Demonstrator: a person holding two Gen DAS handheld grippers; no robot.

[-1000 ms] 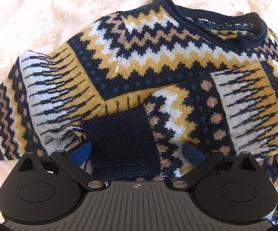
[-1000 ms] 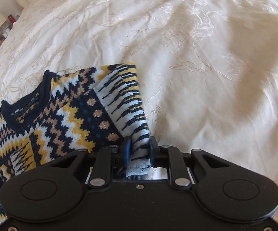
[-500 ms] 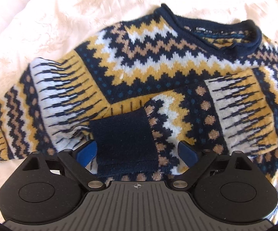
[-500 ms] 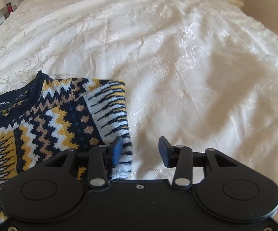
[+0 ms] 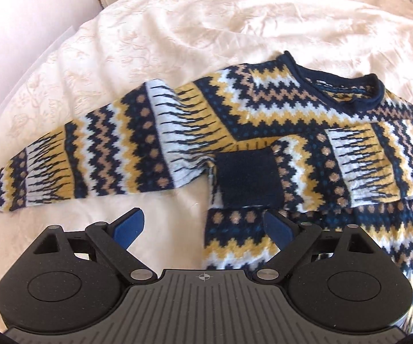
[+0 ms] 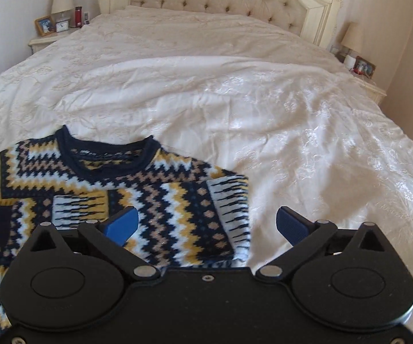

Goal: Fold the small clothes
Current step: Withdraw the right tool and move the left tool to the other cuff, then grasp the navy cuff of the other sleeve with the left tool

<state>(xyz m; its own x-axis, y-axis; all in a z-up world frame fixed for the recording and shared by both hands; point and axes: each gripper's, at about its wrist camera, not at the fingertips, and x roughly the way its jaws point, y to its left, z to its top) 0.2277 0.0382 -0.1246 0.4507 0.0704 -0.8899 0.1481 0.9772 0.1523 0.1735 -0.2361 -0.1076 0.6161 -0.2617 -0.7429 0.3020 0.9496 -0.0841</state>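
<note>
A navy, yellow and white zigzag sweater (image 5: 263,109) lies flat on the cream bedspread (image 5: 163,28), collar away from me. Its right sleeve is folded across the chest, the navy cuff (image 5: 248,176) near the middle. The left sleeve (image 5: 86,157) stretches out to the left. My left gripper (image 5: 203,228) hovers open just below the cuff, holding nothing. In the right wrist view the sweater (image 6: 114,189) fills the lower left, and my right gripper (image 6: 206,225) is open above its folded right edge, empty.
The wide bedspread (image 6: 263,100) runs up to a tufted headboard (image 6: 206,0). Nightstands with lamps, frames and small items stand at the left (image 6: 54,25) and right (image 6: 358,60) of the bed head. A wall borders the bed's left side.
My right gripper let go of the folded sleeve edge, opened wide and rose back. The left gripper pulled back and up from the cuff, so the outstretched left sleeve has come into view.
</note>
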